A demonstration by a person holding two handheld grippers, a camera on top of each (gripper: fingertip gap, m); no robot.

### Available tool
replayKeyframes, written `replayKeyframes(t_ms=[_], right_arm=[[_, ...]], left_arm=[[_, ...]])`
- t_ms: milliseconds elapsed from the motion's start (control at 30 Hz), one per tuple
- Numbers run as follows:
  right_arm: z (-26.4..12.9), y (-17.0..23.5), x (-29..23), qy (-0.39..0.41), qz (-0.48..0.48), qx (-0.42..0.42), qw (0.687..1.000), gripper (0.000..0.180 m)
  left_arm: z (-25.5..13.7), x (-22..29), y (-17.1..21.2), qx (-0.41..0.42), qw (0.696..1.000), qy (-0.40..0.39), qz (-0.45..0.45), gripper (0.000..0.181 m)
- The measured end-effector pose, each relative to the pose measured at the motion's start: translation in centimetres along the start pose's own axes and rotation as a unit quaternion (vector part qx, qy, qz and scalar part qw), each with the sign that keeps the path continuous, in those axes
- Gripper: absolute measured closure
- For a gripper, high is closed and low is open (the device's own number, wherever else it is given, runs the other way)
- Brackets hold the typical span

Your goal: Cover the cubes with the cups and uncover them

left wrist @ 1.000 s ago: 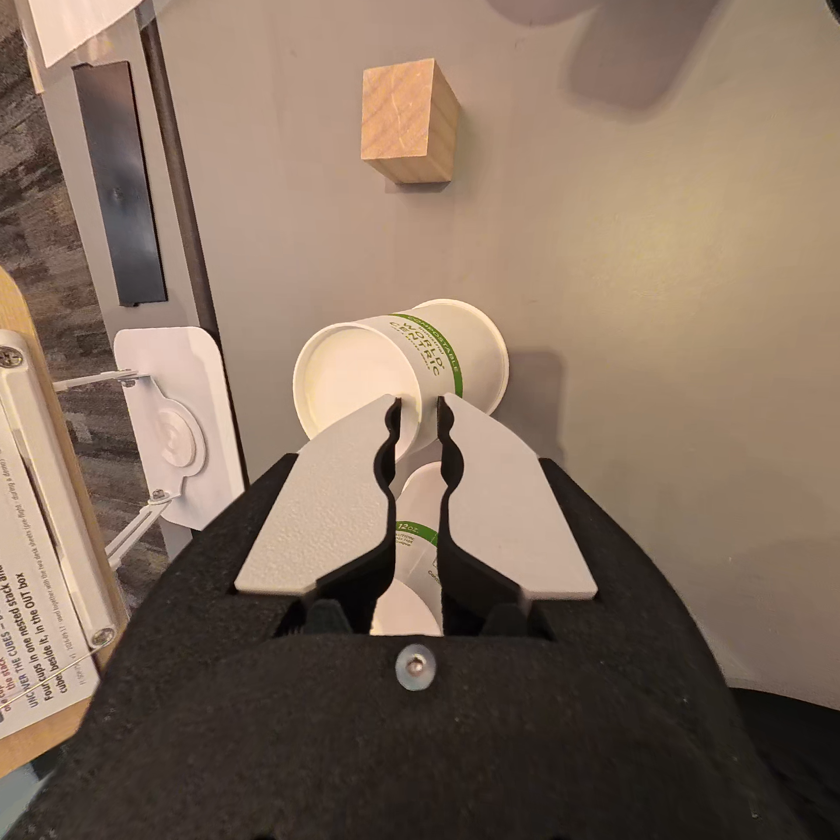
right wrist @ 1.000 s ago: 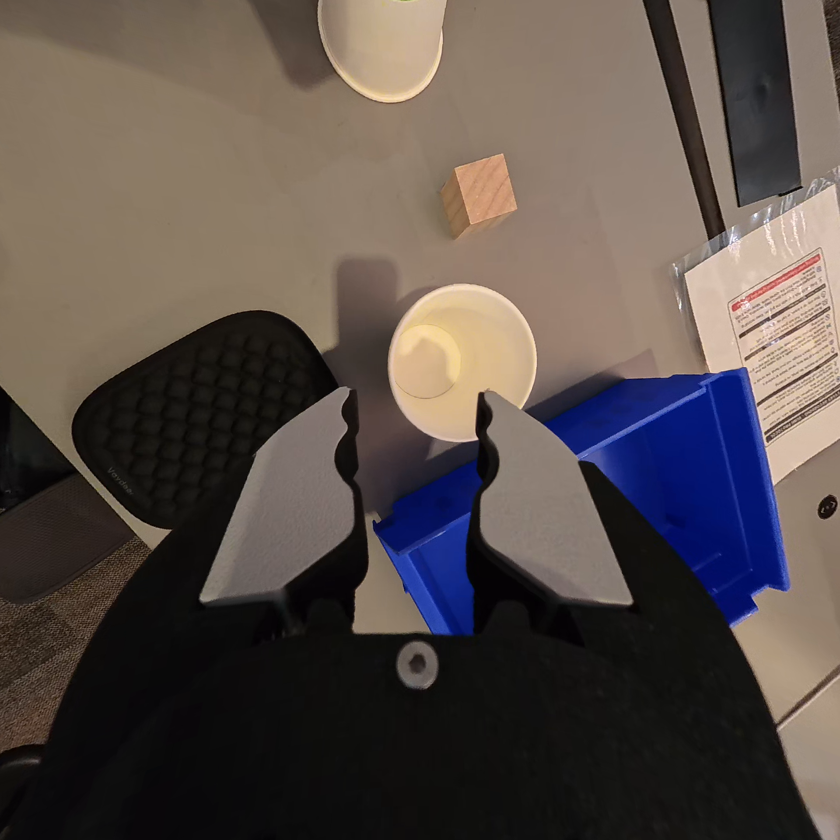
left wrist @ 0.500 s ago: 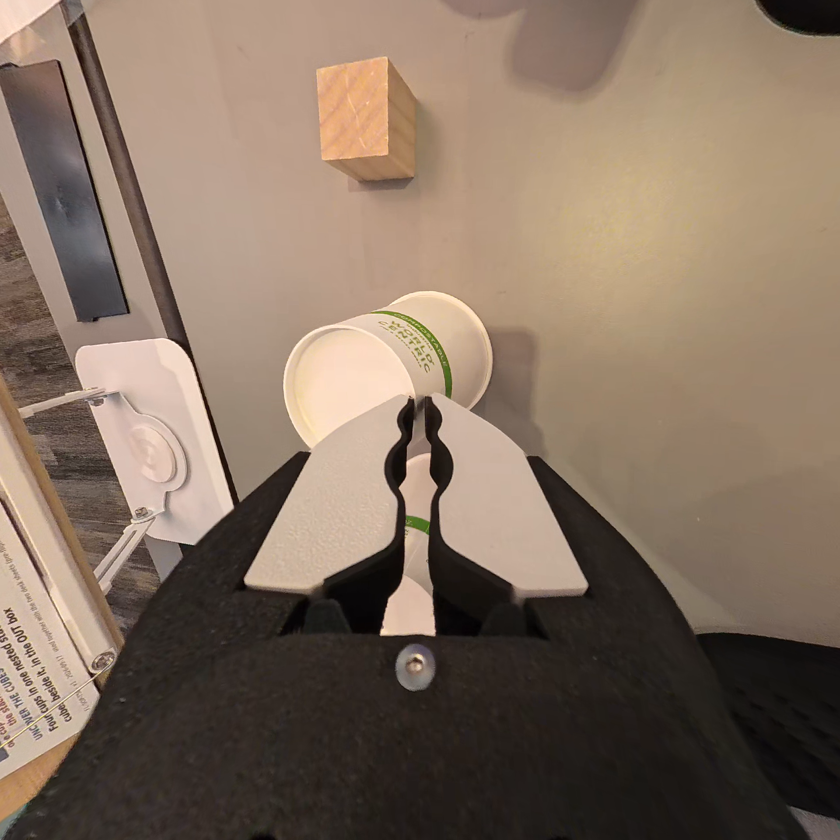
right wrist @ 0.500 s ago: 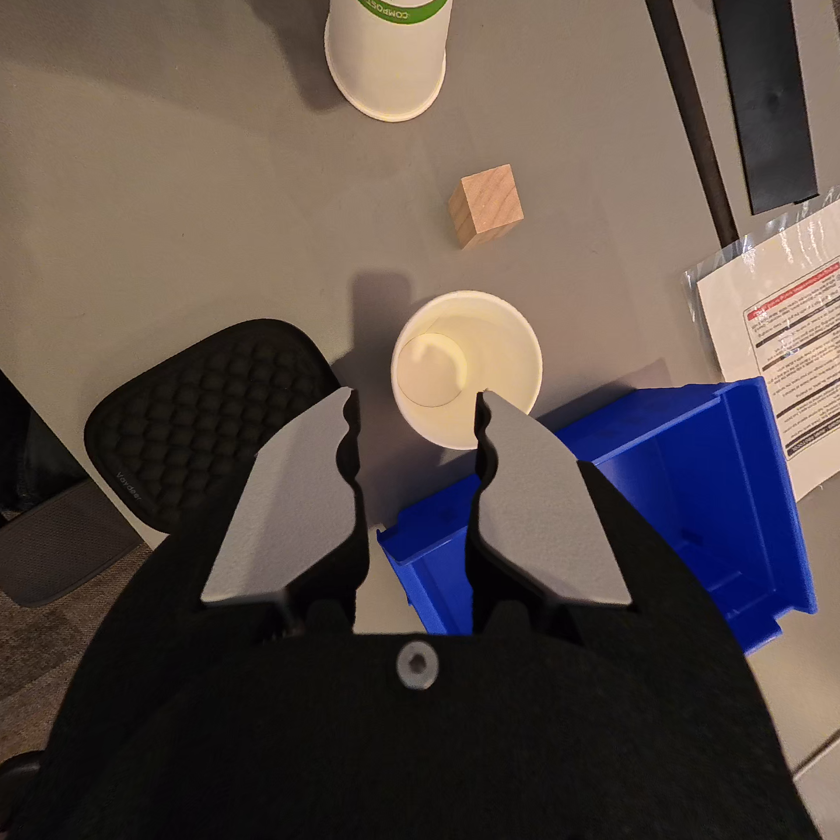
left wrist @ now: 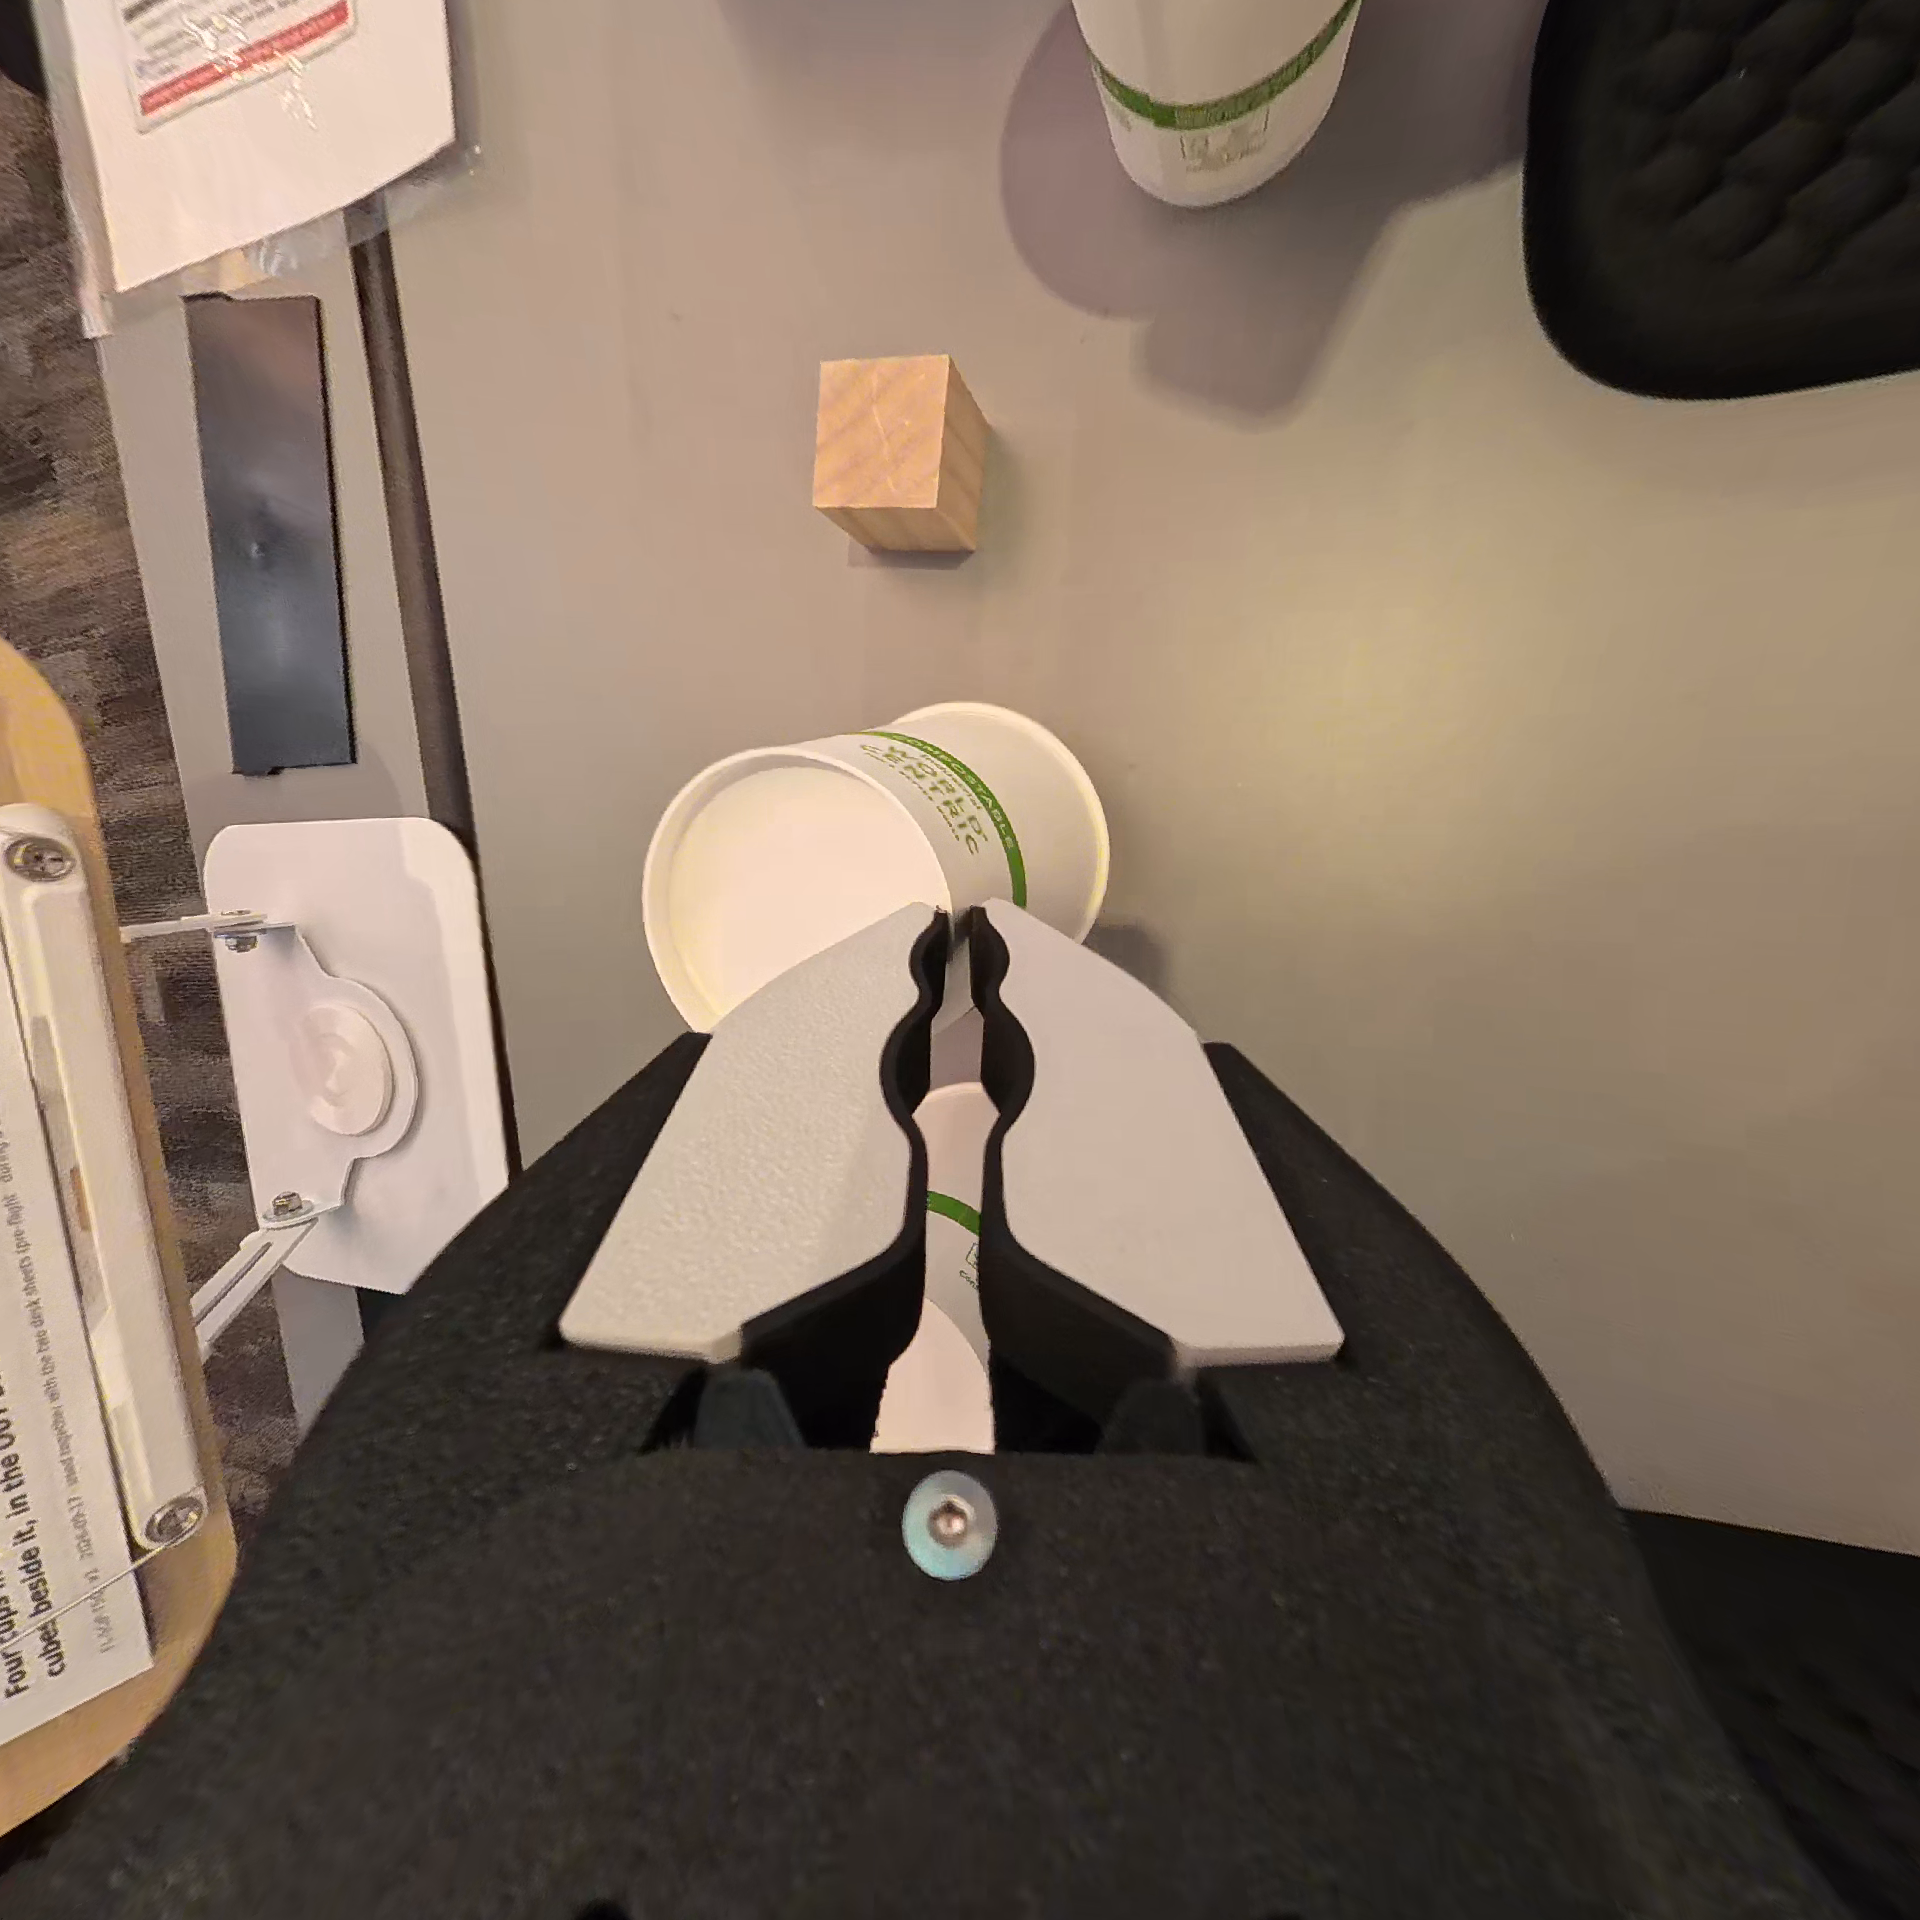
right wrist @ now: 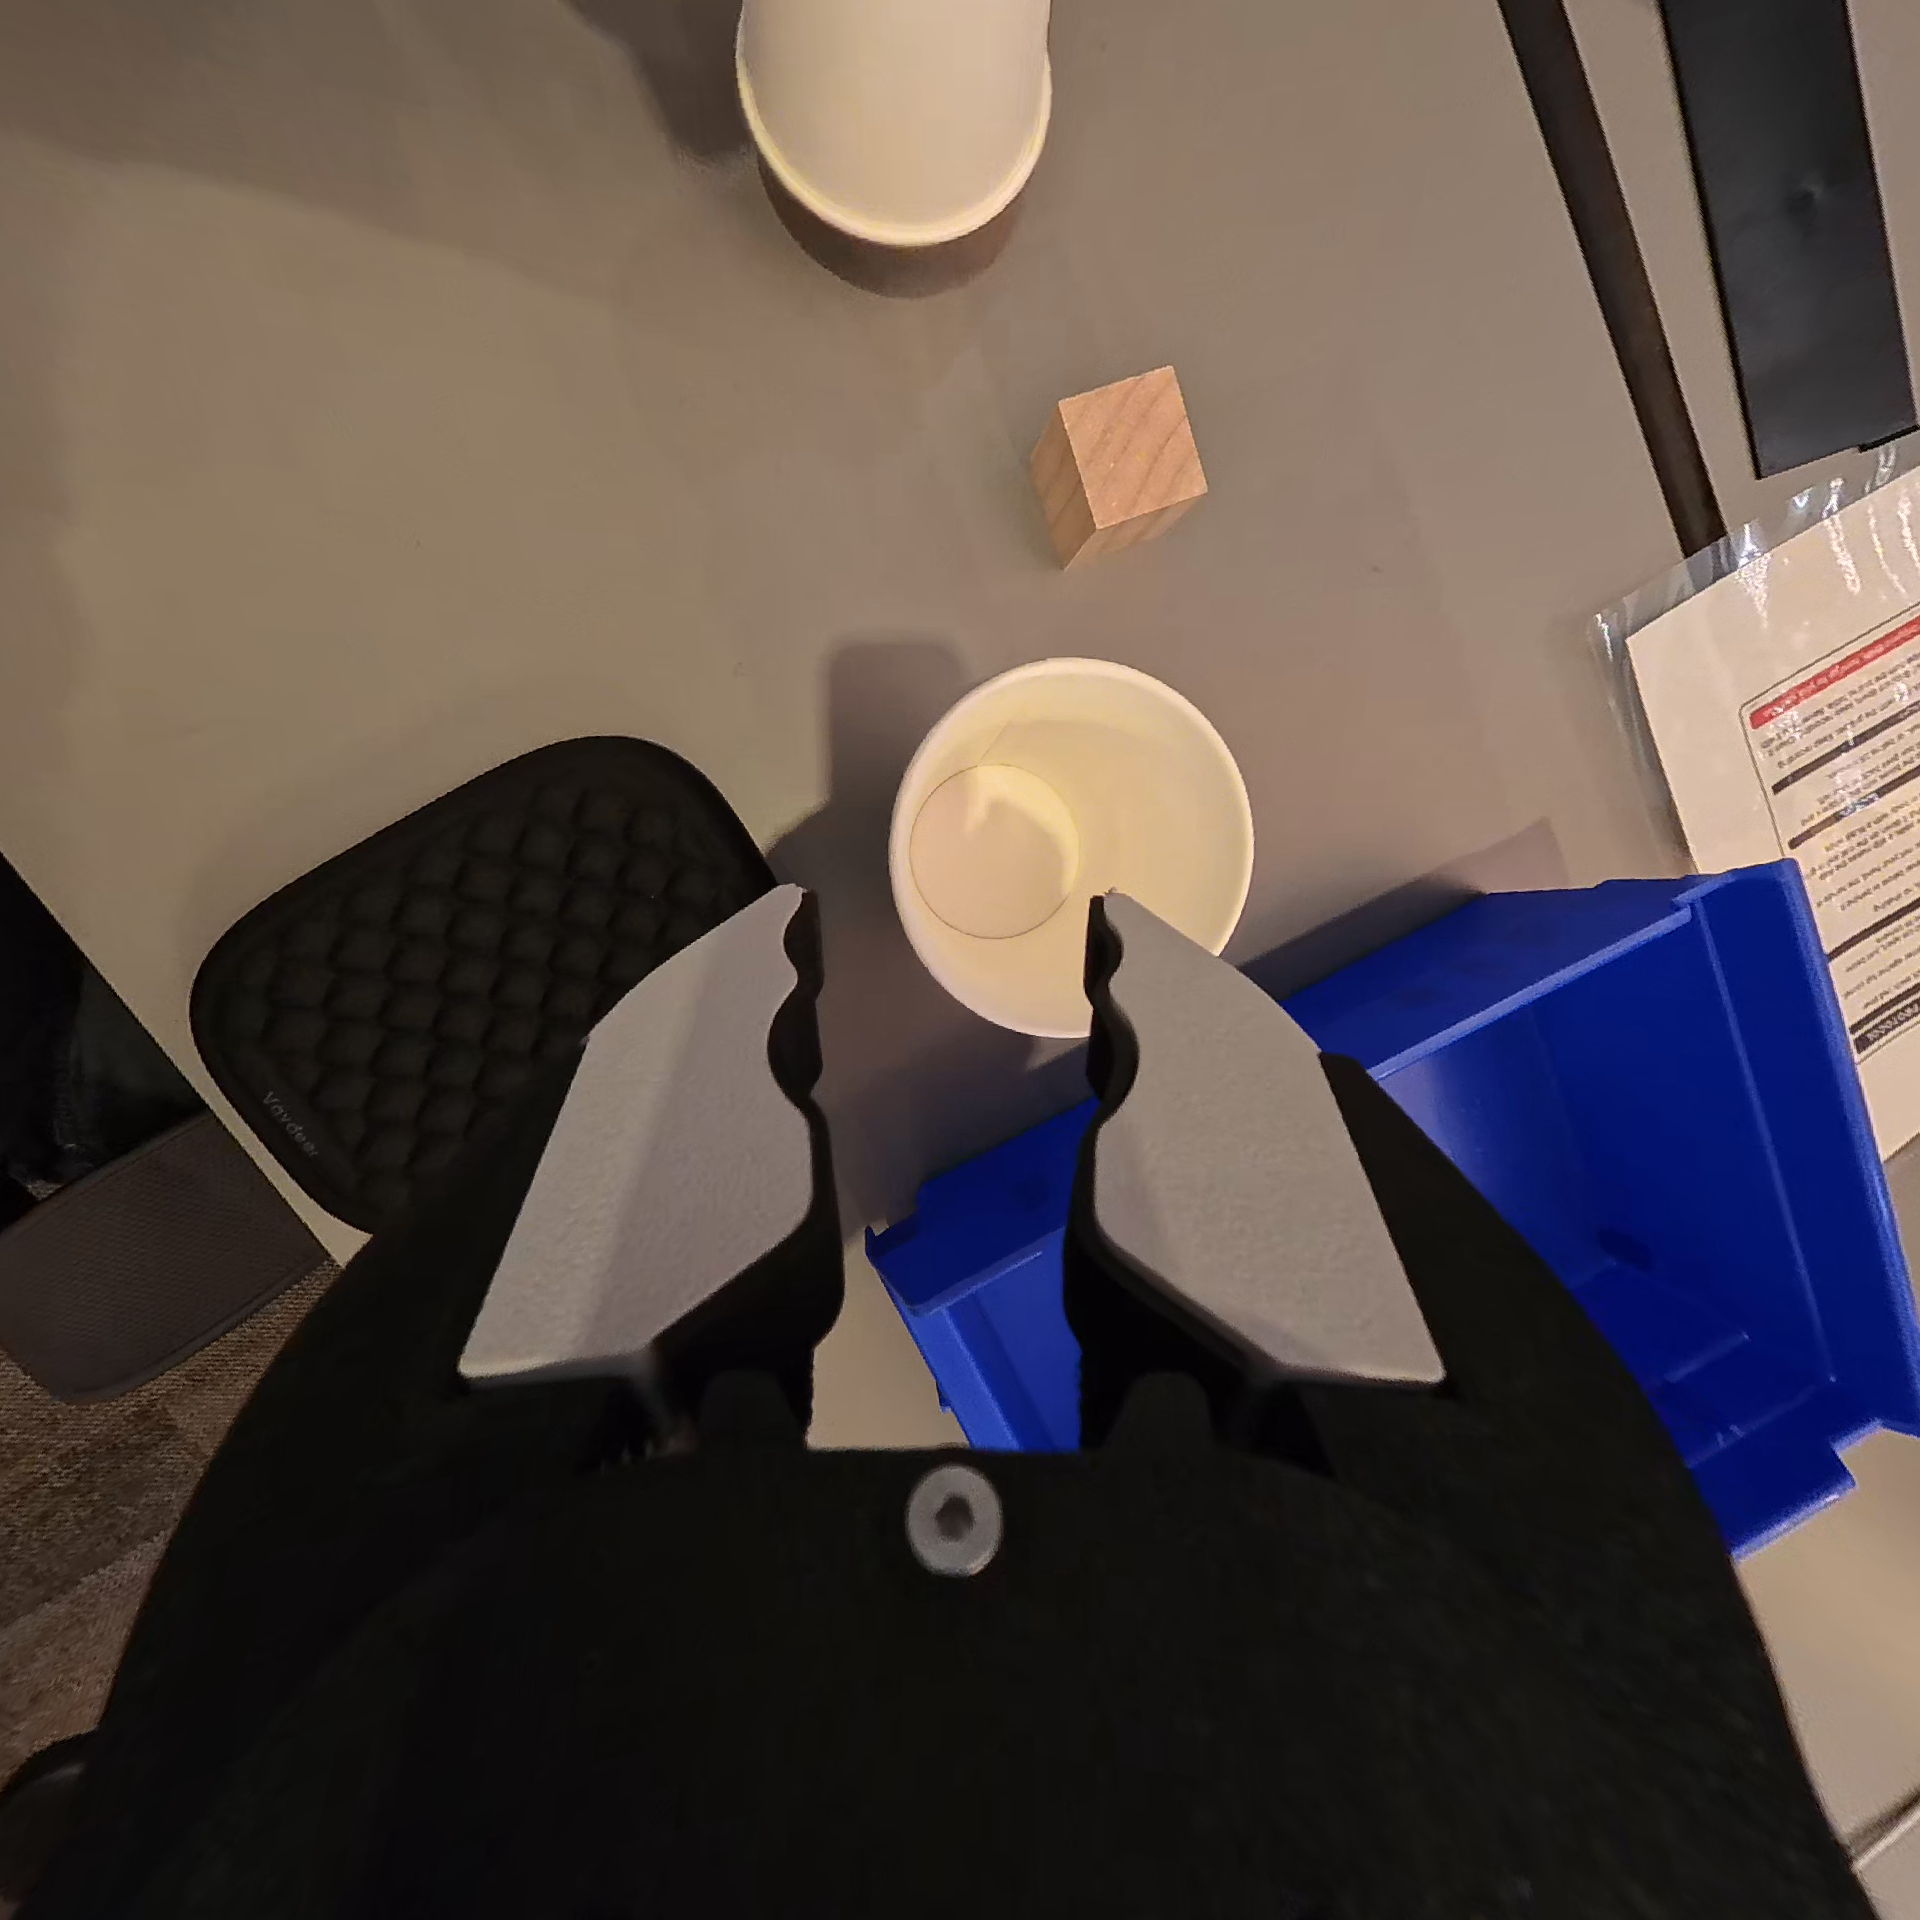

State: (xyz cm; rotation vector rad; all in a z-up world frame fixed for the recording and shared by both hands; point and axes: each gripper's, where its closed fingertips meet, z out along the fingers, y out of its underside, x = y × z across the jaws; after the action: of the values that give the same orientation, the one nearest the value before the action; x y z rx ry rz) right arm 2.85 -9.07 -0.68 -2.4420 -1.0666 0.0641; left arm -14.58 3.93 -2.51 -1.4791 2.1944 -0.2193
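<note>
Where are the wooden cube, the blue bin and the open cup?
Light wooden cube [right wrist: 1122,457], right wrist view, top face.
Blue plastic bin [right wrist: 1538,1174], right wrist view, inner floor.
Upright white paper cup [right wrist: 1143,800], right wrist view, inner wall.

light: dim, warm, from overhead | glare: soft yellowish patch on my tabletop [left wrist: 1351,675] | shadows: soft-edged beside the cups and cube | blur: slight smear at frame borders | distortion: wide-angle bending toward the edges

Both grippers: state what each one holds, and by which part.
The left gripper is shut on the paper cup, pinching its side wall near the base. The right gripper is open and holds nothing.
</note>
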Motion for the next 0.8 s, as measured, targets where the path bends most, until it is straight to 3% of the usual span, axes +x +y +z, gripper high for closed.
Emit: replayKeyframes(t_ms=[200, 333, 533, 800], right_arm=[[0.1, -0.9, -0.2, -0.007, 0.016, 0.036, 0.999, 0.132], [-0.7, -4.3, -0.5, 0.01, 0.049, 0.125, 0.991, 0.133], [-2.1, -10.3, -3.4, -0.022, 0.093, 0.292, 0.952, 0.132], [-1.2, -14.7, -3.8, -0.093, 0.168, 0.404, 0.894, 0.113]], left_arm=[[-1.5, -0.5, -1.0, 0.044, 0.999, -0.004, -0.024, 0.178], [-3.0, -0.9, -1.7, 0.058, 0.998, -0.014, -0.022, 0.178], [-7.1, -1.6, -3.9, 0.101, 0.994, -0.048, -0.014, 0.178], [-15.1, -0.8, -8.1, 0.216, 0.972, -0.09, 0.0, 0.178]])
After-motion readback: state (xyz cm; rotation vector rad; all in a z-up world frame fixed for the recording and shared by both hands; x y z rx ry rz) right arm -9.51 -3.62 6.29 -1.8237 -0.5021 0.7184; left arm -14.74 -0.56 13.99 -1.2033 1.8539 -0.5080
